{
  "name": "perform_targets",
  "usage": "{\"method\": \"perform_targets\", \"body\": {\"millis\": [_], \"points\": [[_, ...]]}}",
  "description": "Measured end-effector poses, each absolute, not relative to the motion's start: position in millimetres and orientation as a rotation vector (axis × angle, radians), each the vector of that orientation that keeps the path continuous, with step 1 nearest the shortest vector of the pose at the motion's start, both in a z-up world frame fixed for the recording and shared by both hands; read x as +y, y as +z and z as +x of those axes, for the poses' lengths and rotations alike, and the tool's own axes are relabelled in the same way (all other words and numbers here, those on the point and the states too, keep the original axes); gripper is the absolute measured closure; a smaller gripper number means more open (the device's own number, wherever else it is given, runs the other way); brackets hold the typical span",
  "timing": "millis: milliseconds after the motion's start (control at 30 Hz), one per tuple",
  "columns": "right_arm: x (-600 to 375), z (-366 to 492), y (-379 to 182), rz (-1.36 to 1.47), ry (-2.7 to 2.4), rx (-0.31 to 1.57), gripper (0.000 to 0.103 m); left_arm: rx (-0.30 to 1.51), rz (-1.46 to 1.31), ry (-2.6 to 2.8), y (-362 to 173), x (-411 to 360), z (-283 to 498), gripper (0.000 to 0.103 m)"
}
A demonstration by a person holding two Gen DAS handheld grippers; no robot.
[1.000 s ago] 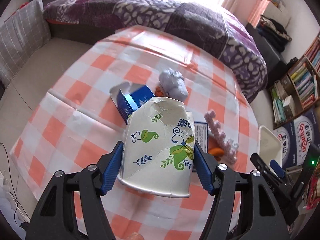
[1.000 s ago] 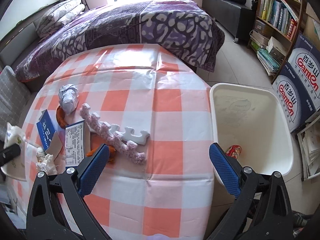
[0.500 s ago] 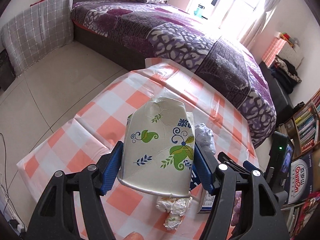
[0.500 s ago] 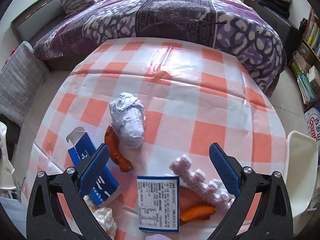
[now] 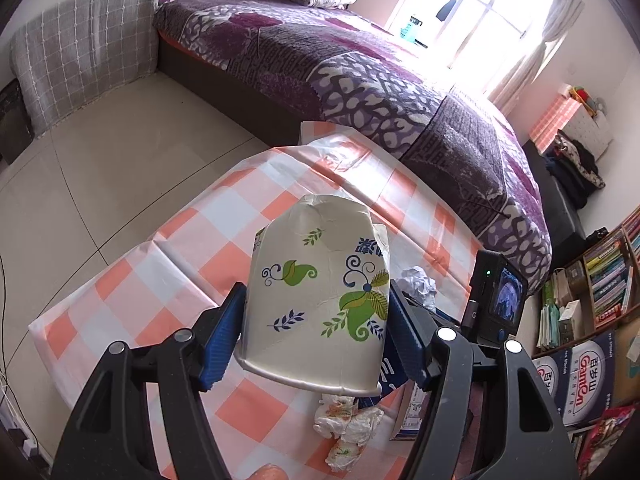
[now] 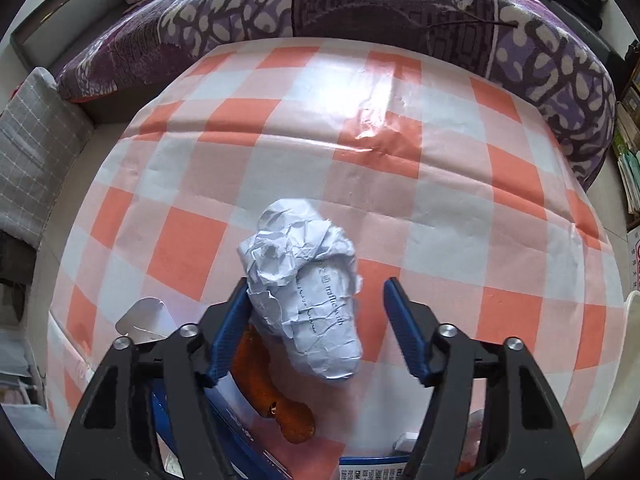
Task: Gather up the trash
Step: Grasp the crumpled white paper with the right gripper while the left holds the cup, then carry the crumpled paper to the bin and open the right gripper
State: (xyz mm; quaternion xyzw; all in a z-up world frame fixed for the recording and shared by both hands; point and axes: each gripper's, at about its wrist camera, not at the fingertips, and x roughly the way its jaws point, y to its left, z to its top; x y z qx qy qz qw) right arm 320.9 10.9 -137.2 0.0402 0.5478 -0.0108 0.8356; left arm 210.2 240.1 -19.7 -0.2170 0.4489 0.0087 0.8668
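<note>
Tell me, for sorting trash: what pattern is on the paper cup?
Green leaves and blue swirls on the crushed white paper cup; left wrist view shows it best.

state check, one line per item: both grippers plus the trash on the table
left gripper: jaws shut on paper cup
paper cup: crushed, upside down, held off the table
right gripper: jaws just been closing, not yet clamped; gap on one side
crumpled paper ball: on the tablecloth, between the right jaws
orange peel: lying loose
crumpled tissue: lying loose
blue carton: mostly hidden
</note>
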Motion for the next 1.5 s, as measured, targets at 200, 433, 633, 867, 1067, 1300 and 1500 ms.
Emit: {"method": "perform_targets", "body": {"millis": [200, 433, 633, 867, 1067, 1300, 1500], "points": [[3.9, 301.0, -109.0, 0.068, -0.062, 1.032, 0.066, 0.916, -0.476, 0.030, -18.5, 244.0, 206.4, 0.036], [-16.8, 272.7, -64.0, 0.087, -0.115, 0.909, 0.066, 0.820, -0.431, 0.074, -5.5, 228.8, 196.6, 0.036], [-39.5, 245.7, -42.6, 0.094, -0.178, 0.876, 0.065, 0.785, -0.410, 0.107, -5.8, 214.8, 193.4, 0.036], [-68.3, 214.6, -37.6, 0.119, -0.228, 0.890, 0.065, 0.800, -0.341, 0.078, -12.5, 180.9, 189.7, 0.036], [-93.0, 190.6, -38.8, 0.114, -0.261, 0.880, 0.065, 0.807, -0.294, 0.042, -17.6, 151.7, 184.2, 0.036], [-126.8, 167.5, -42.8, 0.132, -0.288, 0.880, 0.064, 0.808, -0.228, 0.022, -24.5, 120.4, 177.5, 0.036], [-155.8, 153.0, -51.2, 0.168, -0.325, 0.874, 0.064, 0.825, -0.176, -0.011, -34.4, 92.5, 174.3, 0.036]]}}
